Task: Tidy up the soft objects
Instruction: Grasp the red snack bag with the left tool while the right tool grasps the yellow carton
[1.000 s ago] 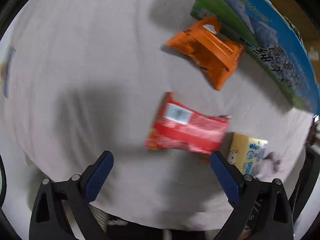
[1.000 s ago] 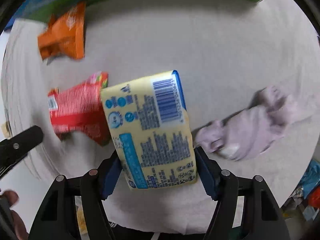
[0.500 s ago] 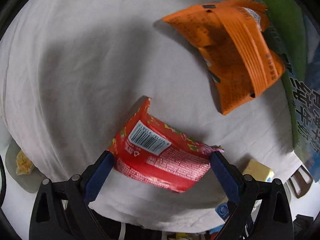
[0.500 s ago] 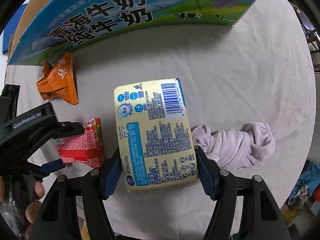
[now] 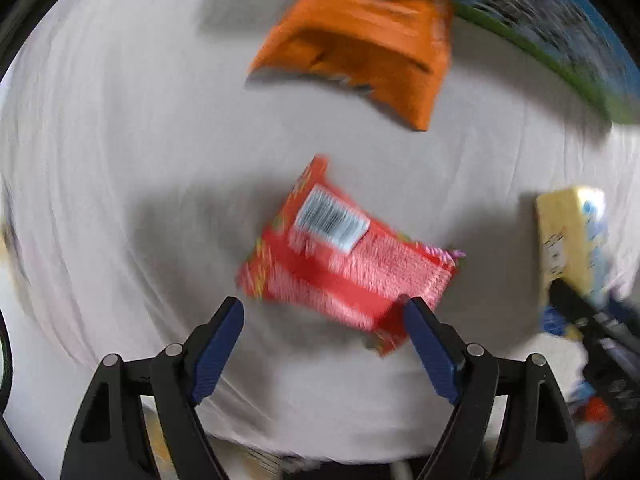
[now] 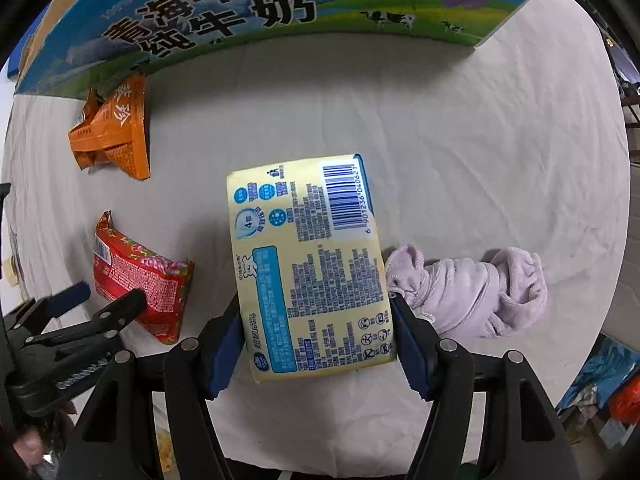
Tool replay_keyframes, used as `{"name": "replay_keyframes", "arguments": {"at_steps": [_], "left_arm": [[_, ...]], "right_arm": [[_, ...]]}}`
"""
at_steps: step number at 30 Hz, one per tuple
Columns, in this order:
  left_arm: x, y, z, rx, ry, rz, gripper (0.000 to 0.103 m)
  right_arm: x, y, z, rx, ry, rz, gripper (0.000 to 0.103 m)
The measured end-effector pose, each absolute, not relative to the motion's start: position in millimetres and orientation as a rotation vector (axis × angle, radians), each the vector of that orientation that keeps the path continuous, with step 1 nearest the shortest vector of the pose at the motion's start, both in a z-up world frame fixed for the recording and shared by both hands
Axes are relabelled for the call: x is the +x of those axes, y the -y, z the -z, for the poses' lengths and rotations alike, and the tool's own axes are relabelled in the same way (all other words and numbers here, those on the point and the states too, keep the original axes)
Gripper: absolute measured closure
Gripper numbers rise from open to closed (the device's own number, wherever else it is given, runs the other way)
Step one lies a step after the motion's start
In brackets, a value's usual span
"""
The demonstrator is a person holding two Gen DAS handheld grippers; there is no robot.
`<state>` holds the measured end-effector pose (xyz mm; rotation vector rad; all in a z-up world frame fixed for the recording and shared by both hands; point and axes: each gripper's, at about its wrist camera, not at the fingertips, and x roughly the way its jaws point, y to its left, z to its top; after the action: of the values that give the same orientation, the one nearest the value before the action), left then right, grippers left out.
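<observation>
My right gripper [image 6: 318, 342] is shut on a yellow tissue pack [image 6: 308, 260] with a barcode, held above the white cloth; the pack also shows in the left wrist view [image 5: 568, 236]. My left gripper [image 5: 324, 332] is open, its fingers either side of the near edge of a red snack packet [image 5: 344, 264], which lies on the cloth and also shows in the right wrist view [image 6: 140, 276]. An orange snack packet [image 5: 360, 52] [image 6: 114, 136] lies farther back. A lilac rolled cloth [image 6: 468, 292] lies right of the tissue pack.
A large blue-and-green milk carton box [image 6: 248, 12] stands along the back of the table [image 6: 440, 120], also in the left wrist view [image 5: 560, 28]. The table's near edge runs just below both grippers. Clutter lies beyond the table at the lower right.
My left gripper has drawn back from the red packet and its jaws have narrowed; the view is blurred by motion. My right gripper still holds the tissue pack, nearly still.
</observation>
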<state>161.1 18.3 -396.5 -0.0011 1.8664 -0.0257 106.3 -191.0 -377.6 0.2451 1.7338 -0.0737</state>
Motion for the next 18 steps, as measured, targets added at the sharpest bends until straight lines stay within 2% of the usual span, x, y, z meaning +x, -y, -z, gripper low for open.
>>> {"name": "replay_keyframes", "arguments": {"at_steps": [4, 8, 12, 13, 14, 18], "left_arm": [[154.0, -70.1, 402.1, -0.572, -1.87, -0.154, 0.021], [150.6, -80.5, 432.0, -0.803, -1.908, -0.271, 0.021], [158.8, -58.3, 432.3, -0.623, -1.898, -0.265, 0.023], [161.5, -50.3, 428.7, -0.555, -1.881, -0.227, 0.033], [165.2, -42.4, 426.9, -0.506, -1.874, -0.181, 0.038], [171.2, -17.7, 417.4, -0.15, -1.847, 0.017, 0.044]], "right_arm": [[112.5, 188.4, 380.4, 0.245, -1.731, 0.075, 0.033], [113.8, 187.9, 378.1, 0.227, -1.729, 0.077, 0.033], [112.9, 182.0, 376.1, 0.209, -1.736, 0.072, 0.034], [113.5, 181.1, 377.3, 0.207, -1.739, 0.069, 0.034], [113.4, 180.6, 377.7, 0.203, -1.744, 0.061, 0.034], [111.9, 179.8, 380.1, 0.205, -1.773, 0.027, 0.034]]}}
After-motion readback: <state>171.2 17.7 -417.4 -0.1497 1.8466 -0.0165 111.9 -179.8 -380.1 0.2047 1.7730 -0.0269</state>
